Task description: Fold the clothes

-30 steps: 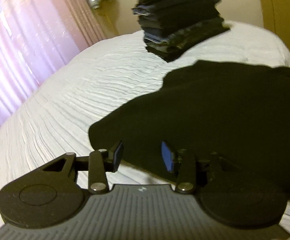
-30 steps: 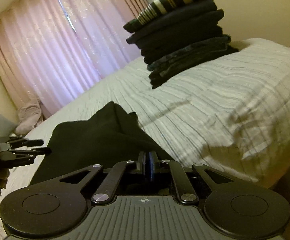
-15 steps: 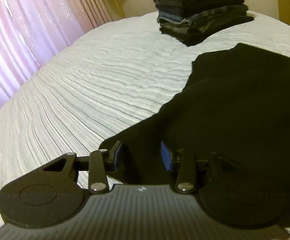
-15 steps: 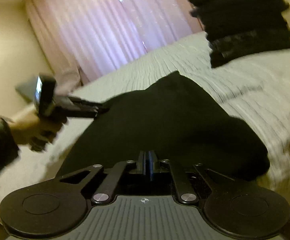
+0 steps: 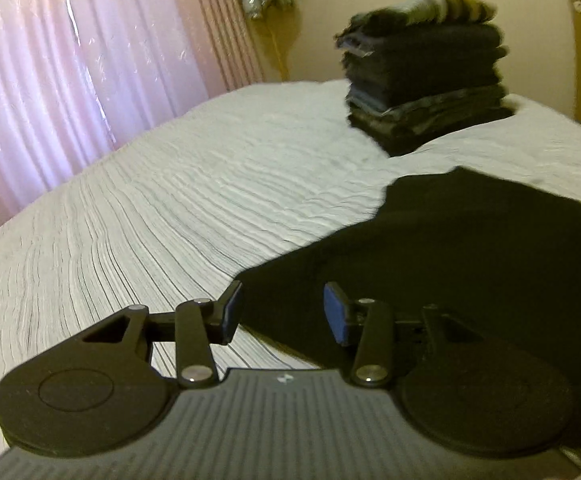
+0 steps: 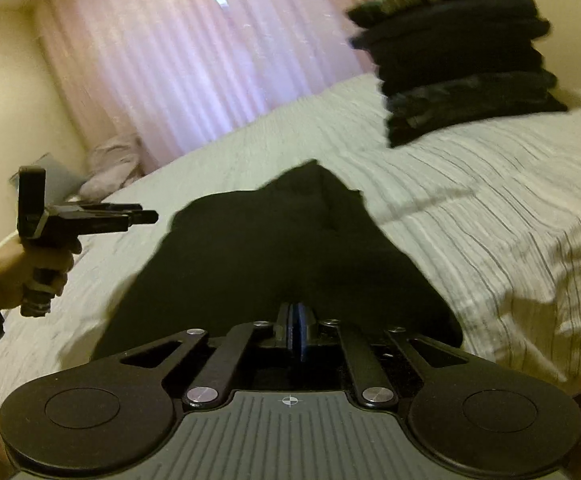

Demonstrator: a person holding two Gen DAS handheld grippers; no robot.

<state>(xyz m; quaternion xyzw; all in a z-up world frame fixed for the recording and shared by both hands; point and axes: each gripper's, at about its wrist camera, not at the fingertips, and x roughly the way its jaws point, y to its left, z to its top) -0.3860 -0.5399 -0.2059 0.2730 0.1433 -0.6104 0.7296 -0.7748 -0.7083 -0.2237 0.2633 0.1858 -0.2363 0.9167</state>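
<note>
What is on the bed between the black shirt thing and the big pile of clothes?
Nothing but bare white bedspread. In the left wrist view, a strip of it separates the black garment from the folded stack; the right wrist view shows the same gap.

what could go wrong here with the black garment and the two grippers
1. Only the right gripper looks shut on the black garment; lifting one-handed may bunch it.
2. The left gripper is open at the garment's edge and could close on the white ribbed bedspread instead.
3. The tall stack of folded dark clothes nearby might topple if bumped.
</note>
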